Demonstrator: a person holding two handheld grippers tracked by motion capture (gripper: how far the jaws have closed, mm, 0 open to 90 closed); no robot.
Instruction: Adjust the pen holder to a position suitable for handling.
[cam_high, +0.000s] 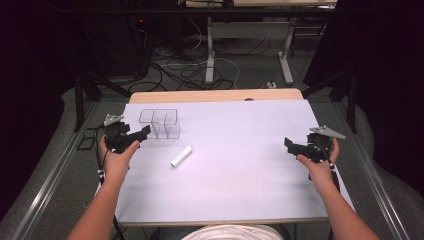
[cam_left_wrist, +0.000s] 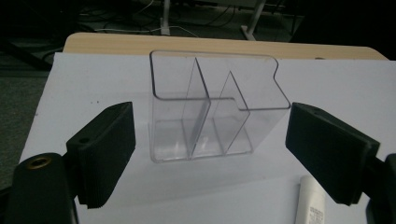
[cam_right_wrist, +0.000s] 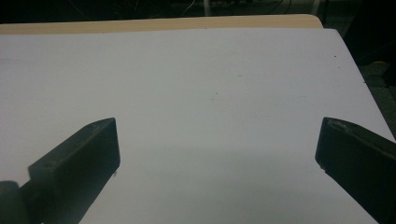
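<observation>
A clear plastic organizer (cam_high: 161, 123) with three compartments stands on the white table sheet (cam_high: 240, 175) at the left rear. In the left gripper view the organizer (cam_left_wrist: 212, 109) is empty and stands just ahead of the jaws. A white tube (cam_high: 181, 156) lies flat in front of it, and the tube's end (cam_left_wrist: 312, 203) shows beside the right jaw. My left gripper (cam_high: 144, 134) hovers at the table's left edge, open, a short way left of the organizer. My right gripper (cam_high: 290, 145) is held at the right side, open wide over bare sheet.
The wooden table edge (cam_high: 215, 95) runs along the back. Beyond it are desk legs (cam_high: 210, 55) and loose cables (cam_high: 175, 70) on the floor. Dark frame posts (cam_high: 78, 95) stand to either side of the table.
</observation>
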